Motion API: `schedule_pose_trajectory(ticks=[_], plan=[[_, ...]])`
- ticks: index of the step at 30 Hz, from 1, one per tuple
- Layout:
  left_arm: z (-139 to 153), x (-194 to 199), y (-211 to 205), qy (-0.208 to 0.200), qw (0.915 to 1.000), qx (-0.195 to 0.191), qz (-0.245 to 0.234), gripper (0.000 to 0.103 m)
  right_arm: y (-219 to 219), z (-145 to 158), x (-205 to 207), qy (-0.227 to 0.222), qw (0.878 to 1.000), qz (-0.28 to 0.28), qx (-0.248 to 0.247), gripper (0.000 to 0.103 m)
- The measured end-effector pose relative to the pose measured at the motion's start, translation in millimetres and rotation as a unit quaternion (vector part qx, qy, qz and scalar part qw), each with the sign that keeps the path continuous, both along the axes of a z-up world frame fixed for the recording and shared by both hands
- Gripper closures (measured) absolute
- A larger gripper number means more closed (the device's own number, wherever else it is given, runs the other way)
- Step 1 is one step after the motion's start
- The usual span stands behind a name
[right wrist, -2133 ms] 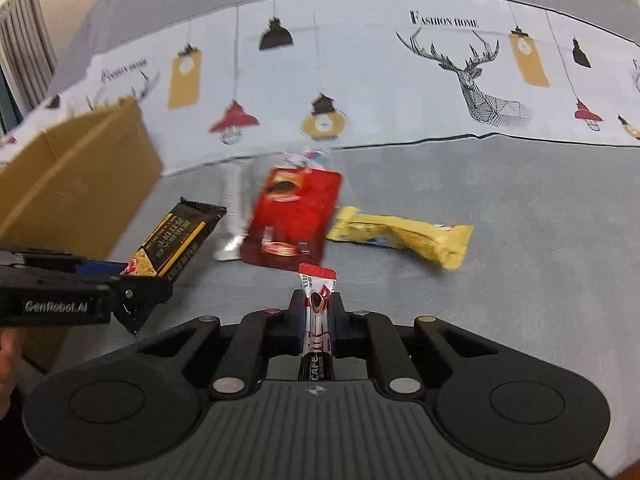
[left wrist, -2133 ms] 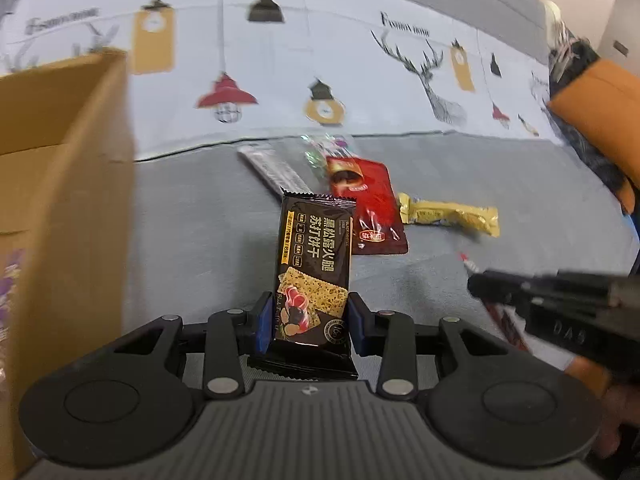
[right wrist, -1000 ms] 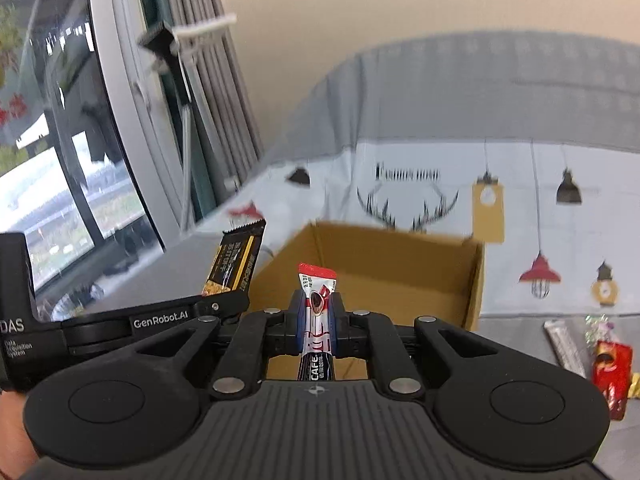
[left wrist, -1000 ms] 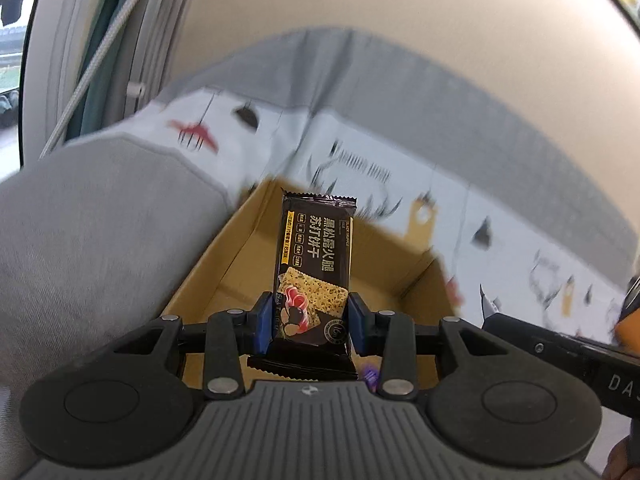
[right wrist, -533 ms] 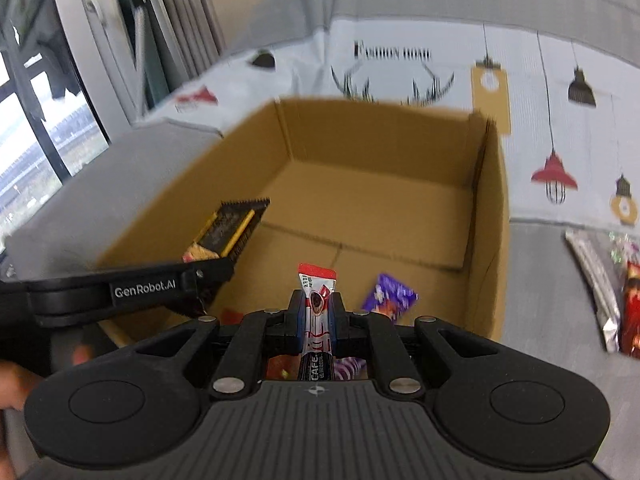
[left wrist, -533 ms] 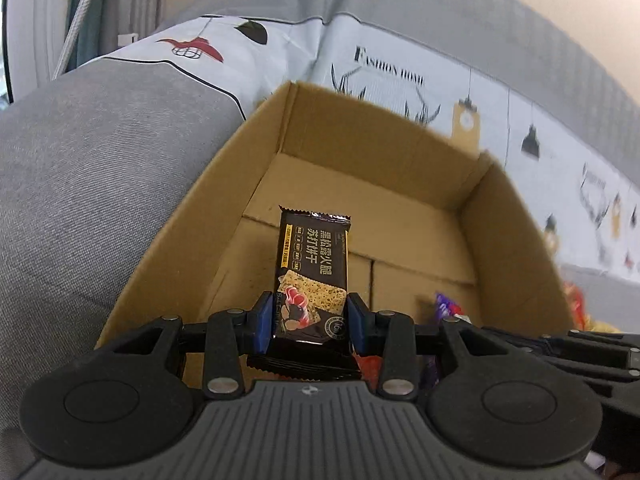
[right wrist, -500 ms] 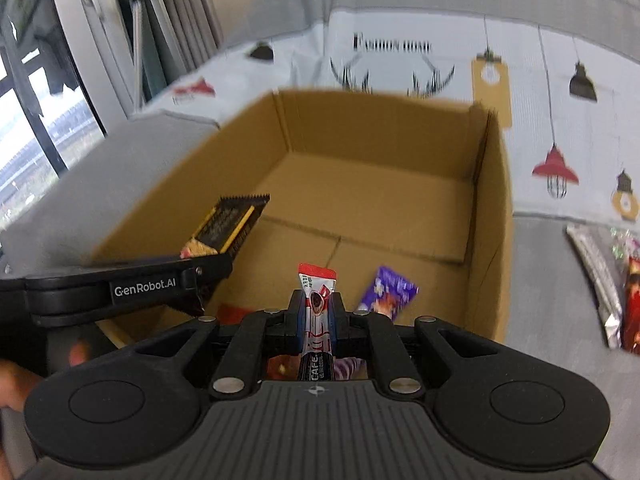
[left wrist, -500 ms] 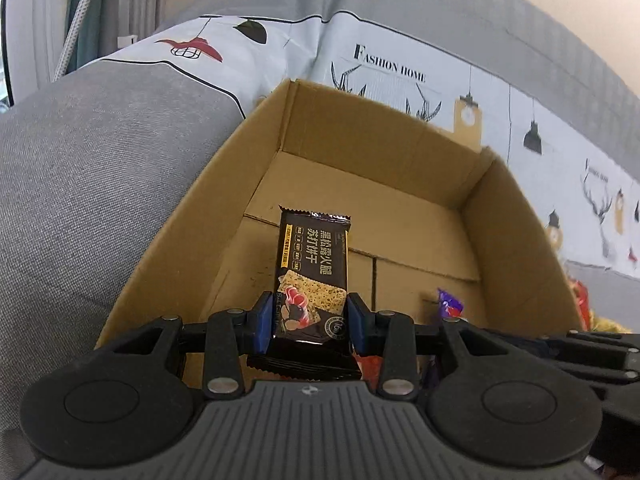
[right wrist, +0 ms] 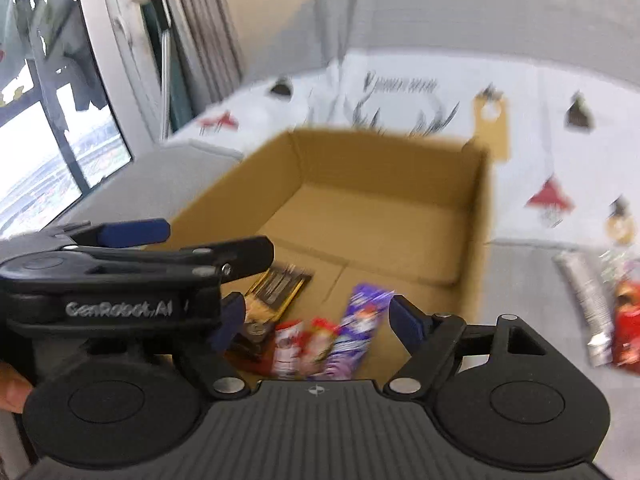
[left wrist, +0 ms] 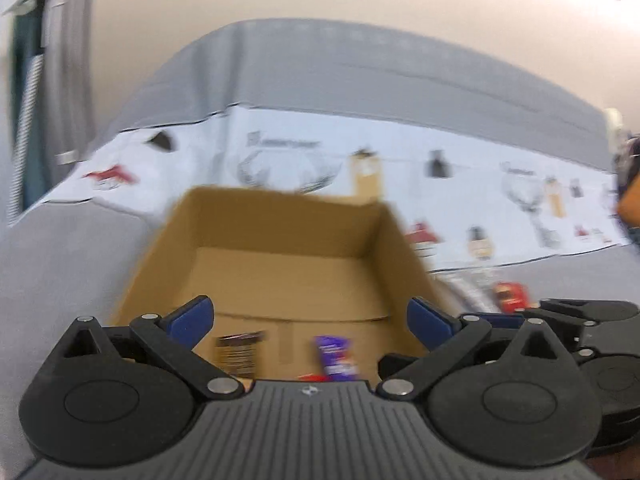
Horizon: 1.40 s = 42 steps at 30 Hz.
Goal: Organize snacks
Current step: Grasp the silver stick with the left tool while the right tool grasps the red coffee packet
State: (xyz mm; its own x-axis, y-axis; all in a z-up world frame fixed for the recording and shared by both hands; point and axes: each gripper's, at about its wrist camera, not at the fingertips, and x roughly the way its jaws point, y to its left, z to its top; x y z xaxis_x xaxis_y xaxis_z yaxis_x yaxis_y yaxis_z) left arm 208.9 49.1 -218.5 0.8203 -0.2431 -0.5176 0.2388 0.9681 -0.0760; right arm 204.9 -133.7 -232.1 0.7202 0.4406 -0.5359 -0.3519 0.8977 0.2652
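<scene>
1. Left wrist view: an open brown cardboard box [left wrist: 280, 264] sits on a grey sofa seat [left wrist: 60, 264], in front of a white throw printed with deer and lamps [left wrist: 280, 160]. On the box floor near the camera lie a dark cracker packet [left wrist: 239, 350] and a purple wrapper [left wrist: 335, 354], with a scrap of red wrapper beside the purple one.
2. The left gripper [left wrist: 310, 316] has just been opening; its blue-padded jaws stand spread wide over the box with nothing between them, and the cracker packet lies loose below.
3. At the right edge, part of the right gripper [left wrist: 580, 320] shows side-on. A red snack pack [left wrist: 510, 298] lies on the seat outside the box. The whole frame is smeared by motion, so printing on the wrappers is unreadable.
4. Right wrist view: the same box [right wrist: 476, 208] fills the middle. Inside, close to the camera, lie the dark cracker packet [right wrist: 276, 284], two red-and-white sachets [right wrist: 304, 342] and the purple wrapper [right wrist: 358, 324], lying close together.
5. The right gripper [right wrist: 316, 320] has also just been opening; its jaws are apart and press on nothing, the sachets lying beneath them.
6. The left gripper [right wrist: 132, 264] crosses the left side above the box edge, a fingertip of the person's hand [right wrist: 12, 384] just visible. Right of the box, a silver stick pack [right wrist: 588, 300] and a red pack [right wrist: 628, 324] lie on the seat, the red pack cut off by the frame. Blur hides finer detail.
</scene>
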Motion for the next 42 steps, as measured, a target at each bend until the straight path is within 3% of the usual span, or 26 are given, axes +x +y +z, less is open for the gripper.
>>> schedule_pose_trajectory(ticks=[4,12,18,21,23,27,30,31,32,35,38,40,41,42], plan=[[1.7,-7.7,-45.5,0.006,0.9988,-0.011,-0.047,0.0,-56.3,1.5,-23.4,-0.025,0.999,-0.048,0.007,0.023],[-23.2,3.8,-152.6,0.038,0.9925,0.002,-0.117,0.0,-186.0,-52.8,-54.7,0.025,0.983,-0.177,0.047,0.024],[-60.6,53.7,-222.5,0.082,0.9908,0.003,-0.108,0.001,-261.2,-78.1,-40.1,0.032,0.976,-0.207,0.063,0.024],[-91.1,84.2,-252.5,0.106,0.9886,0.025,-0.105,0.013,-287.3,-99.1,-10.5,0.066,0.97,-0.213,0.095,0.025],[-113.6,107.5,-267.7,0.129,0.9852,0.04,-0.106,0.026,-297.1,-111.4,10.0,0.088,0.966,-0.217,0.114,0.026],[-145.2,145.0,-272.8,0.173,0.9792,0.003,-0.107,0.054,-293.2,-126.4,43.9,0.105,0.966,-0.206,0.112,0.026],[-159.9,162.7,-272.0,0.175,0.9793,-0.02,-0.099,0.057,-285.2,-140.1,69.8,0.126,0.968,-0.19,0.105,0.026],[-162.0,165.6,-273.0,0.171,0.9805,-0.015,-0.095,0.067,-281.9,-145.2,78.9,0.133,0.969,-0.185,0.098,0.026],[-163.0,167.5,-272.6,0.168,0.9816,-0.01,-0.091,0.07,-279.6,-150.4,86.6,0.136,0.969,-0.186,0.092,0.027],[-162.8,168.4,-265.4,0.17,0.9815,-0.017,-0.086,0.077,-275.1,-154.2,97.3,0.117,0.97,-0.194,0.084,0.025],[-161.9,160.5,-262.7,0.159,0.9838,-0.002,-0.082,0.079,-262.1,-155.5,102.5,0.112,0.974,-0.194,0.038,0.027],[-159.9,153.6,-263.6,0.155,0.9843,0.012,-0.082,0.079,-247.4,-156.1,104.6,0.103,0.977,-0.187,-0.025,0.037],[-158.7,150.9,-264.6,0.155,0.9842,0.019,-0.083,0.079,-244.2,-155.5,103.9,0.099,0.977,-0.185,-0.036,0.051],[-157.0,147.2,-264.7,0.158,0.9836,0.024,-0.082,0.079,-244.9,-155.0,103.4,0.101,0.976,-0.188,-0.029,0.055]])
